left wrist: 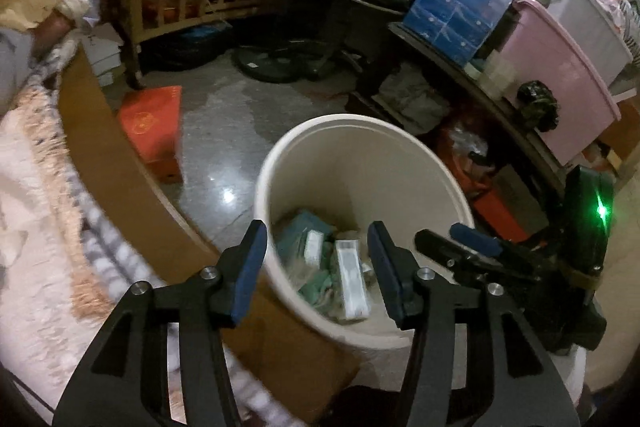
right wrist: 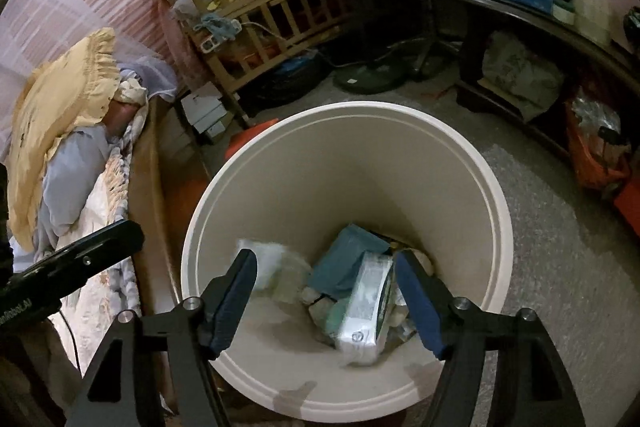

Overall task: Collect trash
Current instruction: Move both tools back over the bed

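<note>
Blue-padded fingers of the left gripper [left wrist: 316,267] are being held apart over the near rim of the cream bin [left wrist: 276,163], with nothing between them. Beside it, the right gripper [right wrist: 326,301] is likewise being held wide above the bin's mouth, its jaws empty; its black body is also being caught at the right edge of the left wrist view.

Down inside the bin, trash is being gathered: a white wrapped pack [right wrist: 366,307] is lying on top, leaning against a teal packet [right wrist: 344,259], and a blurred pale wad [right wrist: 272,259] is being seen near the left fingertip, possibly mid-fall, though that cannot be told for sure. Smaller scraps underneath are too jumbled to be named.

Further out, the bin is being kept on the floor just beside a bed edge [left wrist: 104,163], with an orange box [left wrist: 154,131] behind it and a wooden crib [right wrist: 264,7] beyond.

As a judgement, a drop is being completed here; whether more trash is waiting elsewhere is not being shown.
</note>
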Demonstrator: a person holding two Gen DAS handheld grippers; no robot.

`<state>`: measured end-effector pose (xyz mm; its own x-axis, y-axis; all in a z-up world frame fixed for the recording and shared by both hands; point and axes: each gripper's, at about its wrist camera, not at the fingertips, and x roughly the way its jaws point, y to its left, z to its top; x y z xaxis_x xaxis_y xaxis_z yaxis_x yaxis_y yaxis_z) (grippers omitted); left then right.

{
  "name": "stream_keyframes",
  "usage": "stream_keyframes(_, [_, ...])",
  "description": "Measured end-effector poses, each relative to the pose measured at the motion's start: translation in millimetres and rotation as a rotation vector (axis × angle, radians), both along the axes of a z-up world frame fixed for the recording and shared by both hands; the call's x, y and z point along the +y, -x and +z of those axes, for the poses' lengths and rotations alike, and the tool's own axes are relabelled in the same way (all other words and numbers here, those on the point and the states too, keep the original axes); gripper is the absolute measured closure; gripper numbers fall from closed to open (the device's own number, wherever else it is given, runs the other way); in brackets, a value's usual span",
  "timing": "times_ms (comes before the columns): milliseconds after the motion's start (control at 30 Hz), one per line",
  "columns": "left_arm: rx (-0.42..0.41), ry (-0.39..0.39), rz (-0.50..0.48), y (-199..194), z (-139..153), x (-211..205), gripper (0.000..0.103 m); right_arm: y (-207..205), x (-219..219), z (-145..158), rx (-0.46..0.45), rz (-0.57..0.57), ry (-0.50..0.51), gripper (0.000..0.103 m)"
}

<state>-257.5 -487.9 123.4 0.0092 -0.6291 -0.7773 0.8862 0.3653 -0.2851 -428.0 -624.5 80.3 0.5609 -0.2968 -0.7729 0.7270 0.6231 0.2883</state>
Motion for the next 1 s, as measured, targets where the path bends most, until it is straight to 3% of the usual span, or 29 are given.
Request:
stream_keyframes(467, [-0.171,-0.018,0.163,-37,30,80,0.052,-44,49,21,-0.042,0.144,0.028,0.034])
stream_keyframes(733, [-0.201,-0.025,0.284,-78,46,135,0.052,-92,102,35,-0.050,0.283,0.029,0.031])
stream_keyframes(1000, [-0.203,-0.081,0.422,-133,44,212,0.052,-154,164,29,-0.031,0.463,-0.002,0.030])
